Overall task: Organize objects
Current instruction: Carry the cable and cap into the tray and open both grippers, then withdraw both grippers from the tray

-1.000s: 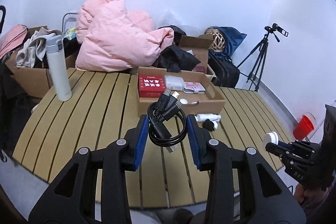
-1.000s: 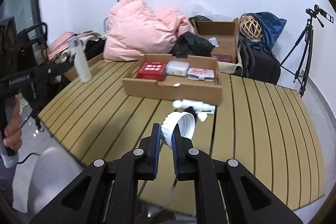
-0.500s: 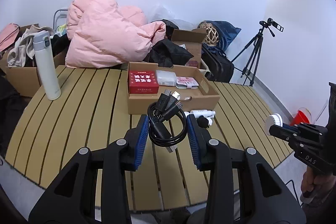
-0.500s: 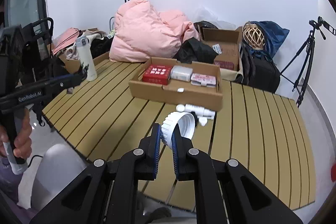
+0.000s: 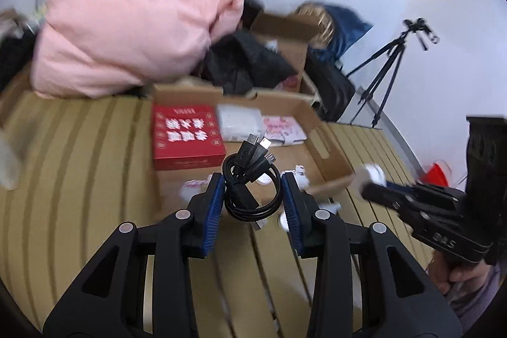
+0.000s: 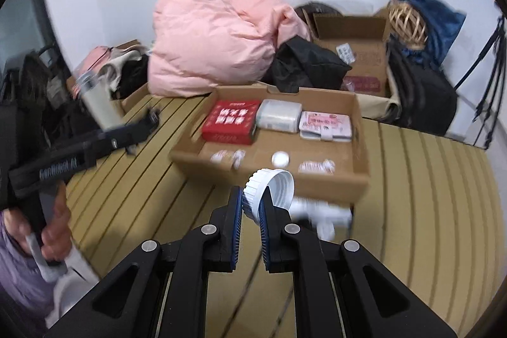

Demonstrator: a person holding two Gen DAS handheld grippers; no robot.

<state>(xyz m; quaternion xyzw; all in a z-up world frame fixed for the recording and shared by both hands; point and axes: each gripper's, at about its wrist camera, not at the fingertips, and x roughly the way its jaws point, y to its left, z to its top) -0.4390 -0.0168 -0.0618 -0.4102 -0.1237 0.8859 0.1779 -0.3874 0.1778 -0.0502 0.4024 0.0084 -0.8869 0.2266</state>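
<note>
My left gripper (image 5: 253, 195) is shut on a coiled black USB cable (image 5: 250, 179), held just above the front edge of the open cardboard tray (image 5: 329, 154). My right gripper (image 6: 251, 205) is shut on a white ribbed jar lid (image 6: 269, 189), held in front of the same tray (image 6: 358, 116). The tray holds a red box (image 6: 229, 124), a white pack (image 6: 279, 114), a pink case (image 6: 326, 125) and small white items. The right gripper also shows in the left wrist view (image 5: 374, 179) at the right. The left gripper shows in the right wrist view (image 6: 152, 117) at the left.
A slatted wooden table (image 6: 427, 186) carries the tray. A white tube (image 6: 320, 213) lies in front of the tray. A white thermos (image 6: 98, 103) stands at the table's left. Behind are a pink duvet (image 6: 209, 43), black bags, cardboard boxes and a tripod (image 5: 386, 75).
Both grippers have moved forward toward the tray, which now looks nearer and is seen more from above. Both views are motion-blurred. Each grip is unchanged.
</note>
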